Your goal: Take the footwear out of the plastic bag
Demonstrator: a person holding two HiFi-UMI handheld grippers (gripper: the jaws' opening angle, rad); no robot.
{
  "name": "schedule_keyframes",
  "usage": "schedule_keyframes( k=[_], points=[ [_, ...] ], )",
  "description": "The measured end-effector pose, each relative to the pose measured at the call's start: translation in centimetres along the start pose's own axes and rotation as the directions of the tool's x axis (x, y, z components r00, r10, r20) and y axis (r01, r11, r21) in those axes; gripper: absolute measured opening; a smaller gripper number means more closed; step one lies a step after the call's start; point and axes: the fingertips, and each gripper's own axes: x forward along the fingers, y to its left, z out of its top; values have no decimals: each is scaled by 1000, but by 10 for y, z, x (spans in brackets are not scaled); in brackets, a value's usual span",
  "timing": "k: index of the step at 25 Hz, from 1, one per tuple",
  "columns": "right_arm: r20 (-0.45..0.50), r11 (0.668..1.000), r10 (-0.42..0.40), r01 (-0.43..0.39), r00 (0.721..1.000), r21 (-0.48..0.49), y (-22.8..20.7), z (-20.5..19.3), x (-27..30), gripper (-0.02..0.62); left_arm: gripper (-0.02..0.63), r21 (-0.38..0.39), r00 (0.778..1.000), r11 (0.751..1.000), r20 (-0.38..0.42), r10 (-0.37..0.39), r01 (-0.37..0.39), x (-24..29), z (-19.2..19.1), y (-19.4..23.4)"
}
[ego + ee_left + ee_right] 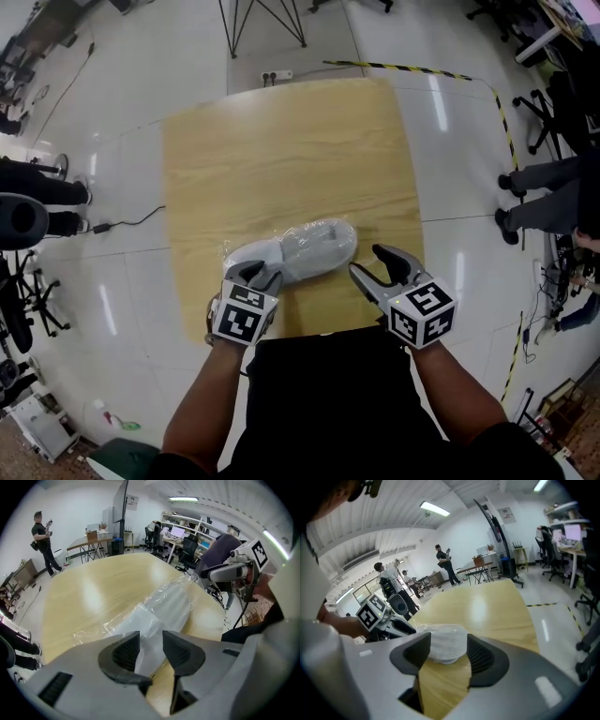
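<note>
Footwear (314, 246), a white shoe, is seen inside the clear plastic bag (246, 253) on the near part of the wooden surface (281, 150). At the bag's near left end, the left gripper (260, 275) is held with fingers apart, loose plastic between them. The right gripper (367, 260) is held just beside the bag, fingers spread wide and empty.

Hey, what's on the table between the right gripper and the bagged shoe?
Only bare table: in the head view, plain wood separates the right gripper from the bagged shoe, and the right gripper view agrees.
</note>
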Motion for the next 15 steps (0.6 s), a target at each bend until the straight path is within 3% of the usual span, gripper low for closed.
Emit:
schedule_keyframes(
  k=[2, 5, 7, 10, 12, 14, 15],
  points=[
    [-20, 996, -37, 35, 999, -80, 10, 2, 7, 282, 165, 33, 1000, 999, 17, 3, -4, -4, 6, -2],
    [-49, 990, -92, 87, 995, -109, 13, 1, 19, 334, 213, 192, 997, 981, 71, 5, -18, -11, 25, -12],
    [-78, 991, -122, 117, 989, -68, 6, -4, 28, 337, 221, 335, 997, 942, 80, 1, -28, -9, 36, -18],
    [-152, 991, -108, 118, 982, 56, -14, -21, 44, 324, 232, 494, 1000, 869, 11, 3, -8, 5, 33, -19],
    [-158, 982, -4, 34, 987, 185, -15, -29, 49, 225, 230, 517, 1000, 856, -22, 3, 9, 11, 28, -16],
    [-100, 948, 135, -100, 986, 302, -13, -29, 48, 61, 227, 488, 999, 872, -30, -19, 31, 14, 23, -15],
    [-52, 917, 210, -179, 976, 356, -12, -27, 46, 31, 225, 472, 999, 880, -28, -36, 45, 15, 21, -15]
  ],
)
